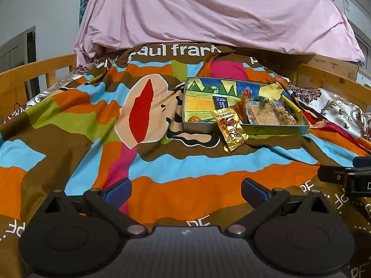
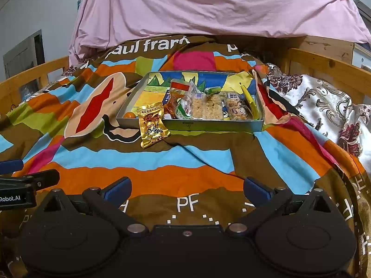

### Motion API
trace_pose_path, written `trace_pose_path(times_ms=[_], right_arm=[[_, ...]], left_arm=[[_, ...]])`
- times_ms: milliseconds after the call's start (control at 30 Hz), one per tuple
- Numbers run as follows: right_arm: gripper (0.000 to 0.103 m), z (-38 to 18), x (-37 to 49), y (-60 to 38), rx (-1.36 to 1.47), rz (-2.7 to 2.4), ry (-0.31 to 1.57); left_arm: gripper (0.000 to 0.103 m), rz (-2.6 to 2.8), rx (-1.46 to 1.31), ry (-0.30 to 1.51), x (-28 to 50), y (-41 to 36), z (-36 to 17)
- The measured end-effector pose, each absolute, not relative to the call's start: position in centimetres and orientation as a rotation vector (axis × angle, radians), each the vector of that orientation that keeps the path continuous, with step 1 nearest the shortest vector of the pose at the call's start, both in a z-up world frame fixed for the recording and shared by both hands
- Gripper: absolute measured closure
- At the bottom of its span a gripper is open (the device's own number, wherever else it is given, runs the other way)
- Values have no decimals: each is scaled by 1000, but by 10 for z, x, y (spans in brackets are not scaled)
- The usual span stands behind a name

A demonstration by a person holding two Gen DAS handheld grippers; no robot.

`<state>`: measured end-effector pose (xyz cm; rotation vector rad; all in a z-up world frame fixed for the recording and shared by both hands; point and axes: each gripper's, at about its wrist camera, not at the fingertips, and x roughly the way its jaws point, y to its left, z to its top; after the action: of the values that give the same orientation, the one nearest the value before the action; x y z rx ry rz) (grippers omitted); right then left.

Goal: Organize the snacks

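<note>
Bedspread (image 1: pixel 185 169) below; left gripper (image 1: pixel 185 191), right gripper (image 2: pixel 187 190) level, jaws apart.

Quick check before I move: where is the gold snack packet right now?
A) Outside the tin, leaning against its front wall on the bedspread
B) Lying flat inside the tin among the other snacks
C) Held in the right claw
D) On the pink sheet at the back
A: the gold snack packet sits on the bedspread outside the tin, propped against its front wall; both claws are open and empty.
</note>
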<state>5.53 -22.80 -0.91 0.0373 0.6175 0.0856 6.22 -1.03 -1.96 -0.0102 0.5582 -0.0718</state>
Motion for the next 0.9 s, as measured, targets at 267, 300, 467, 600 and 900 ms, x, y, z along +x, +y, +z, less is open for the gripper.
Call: trace_pose_path(times_ms=[267, 300, 467, 600, 900], right_arm=[[1, -9, 55, -228, 37, 85, 618], [1, -9, 55, -227, 37, 85, 618], [1, -9, 55, -227, 36, 86, 619], [1, -9, 55, -227, 36, 86, 620], [1, -9, 55, -226, 35, 85, 621]], left_arm=[[0, -73, -9, 558, 63, -10, -20], [0, -72, -10, 558, 62, -10, -20], [0, -73, -10, 557, 62, -10, -20], [0, -71, -8, 557, 62, -10, -20], [0, -73, -11, 560, 62, -9, -20]])
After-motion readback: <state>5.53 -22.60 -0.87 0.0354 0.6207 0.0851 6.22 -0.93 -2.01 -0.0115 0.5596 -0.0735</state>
